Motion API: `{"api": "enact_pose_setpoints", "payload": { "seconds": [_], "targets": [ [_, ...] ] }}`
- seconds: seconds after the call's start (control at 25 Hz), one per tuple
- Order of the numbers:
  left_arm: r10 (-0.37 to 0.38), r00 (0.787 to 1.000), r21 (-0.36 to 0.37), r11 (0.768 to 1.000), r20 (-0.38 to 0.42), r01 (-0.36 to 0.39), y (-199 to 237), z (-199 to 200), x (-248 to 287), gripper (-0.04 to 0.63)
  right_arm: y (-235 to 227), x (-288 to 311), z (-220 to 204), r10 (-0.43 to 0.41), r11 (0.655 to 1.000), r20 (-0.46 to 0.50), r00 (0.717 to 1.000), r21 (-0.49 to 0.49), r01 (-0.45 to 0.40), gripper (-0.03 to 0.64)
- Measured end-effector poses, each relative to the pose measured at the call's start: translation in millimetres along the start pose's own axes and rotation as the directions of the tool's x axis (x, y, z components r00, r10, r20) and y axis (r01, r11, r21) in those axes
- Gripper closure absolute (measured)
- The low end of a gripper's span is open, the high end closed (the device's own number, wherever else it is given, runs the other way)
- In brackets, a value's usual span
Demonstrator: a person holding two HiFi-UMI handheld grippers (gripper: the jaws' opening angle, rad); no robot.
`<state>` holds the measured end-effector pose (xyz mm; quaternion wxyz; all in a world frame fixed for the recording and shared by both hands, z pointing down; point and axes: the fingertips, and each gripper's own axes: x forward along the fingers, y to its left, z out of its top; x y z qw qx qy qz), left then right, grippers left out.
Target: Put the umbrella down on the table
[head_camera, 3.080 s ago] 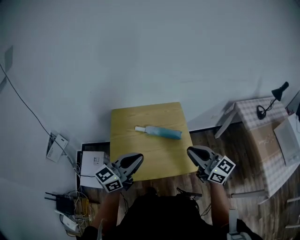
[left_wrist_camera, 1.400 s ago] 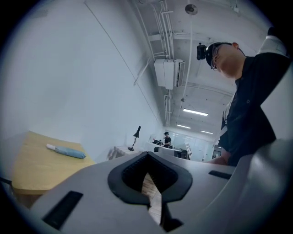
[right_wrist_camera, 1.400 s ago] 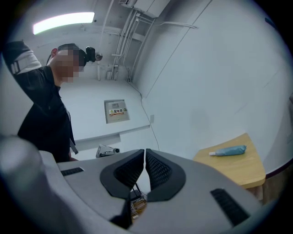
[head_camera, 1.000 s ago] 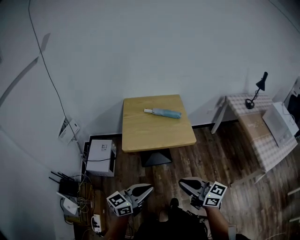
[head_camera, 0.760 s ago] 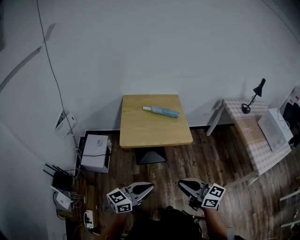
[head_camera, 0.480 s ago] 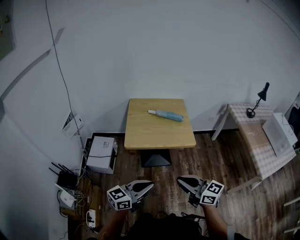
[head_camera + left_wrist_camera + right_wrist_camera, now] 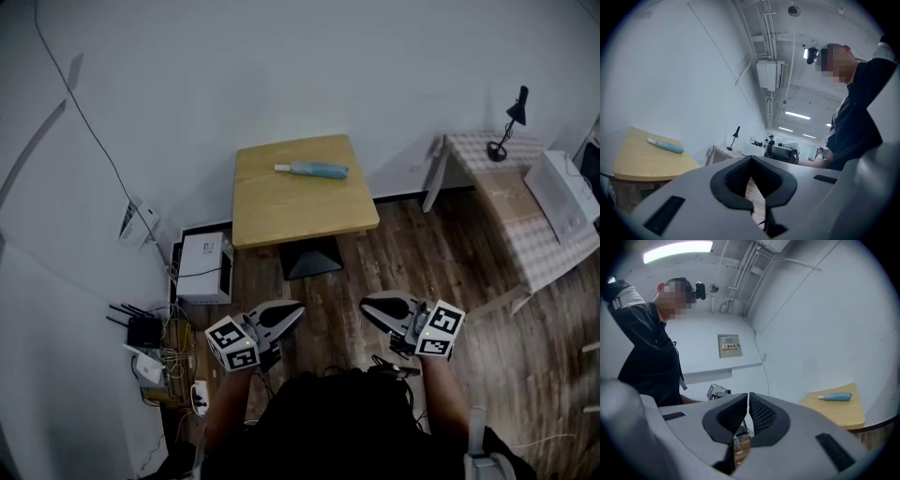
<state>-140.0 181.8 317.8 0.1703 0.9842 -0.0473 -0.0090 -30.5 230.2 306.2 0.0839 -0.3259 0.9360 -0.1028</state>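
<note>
I'm holding my left gripper [image 7: 294, 308] and right gripper [image 7: 367, 305] closed and empty. The folded blue umbrella [image 7: 316, 170] on the yellow wooden table [image 7: 281, 211] is looking light and squashy, so I'm thinking its middle is best to grab.

The right gripper [image 7: 748, 397] fills the lower part of the view, its dark ribbed pads [image 7: 761, 414] closed tip to tip with nothing between them. To the right, a folded blue umbrella [image 7: 836, 397] with a white end lies flat on a light wooden table [image 7: 841, 414], near its far edge by the pale wall [image 7: 825, 324]. A thin cable [image 7: 765, 365] runs down that wall. A person [image 7: 647, 357] in dark clothes stands at the left. A small framed sign [image 7: 729, 346] hangs on the far wall, and a strip light [image 7: 677, 250] glows overhead.
</note>
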Motion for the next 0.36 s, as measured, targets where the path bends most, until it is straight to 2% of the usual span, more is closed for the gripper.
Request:
{"api": "enact_pose_setpoints", "payload": {
  "seconds": [0.16,0.36],
  "targets": [
    [0.029,1.0,0.013,0.999,-0.006,-0.029,-1,3,14,0.583,-16,-23,15,-0.054,0.998,0.024,0.998,-0.021,0.054,0.591],
    [0.054,0.998,0.038,0.998,-0.013,-0.053,-1,-13,38,0.583,-63,-60,7,-0.178,0.984,0.061,0.982,-0.002,0.178,0.591]
  ]
}}
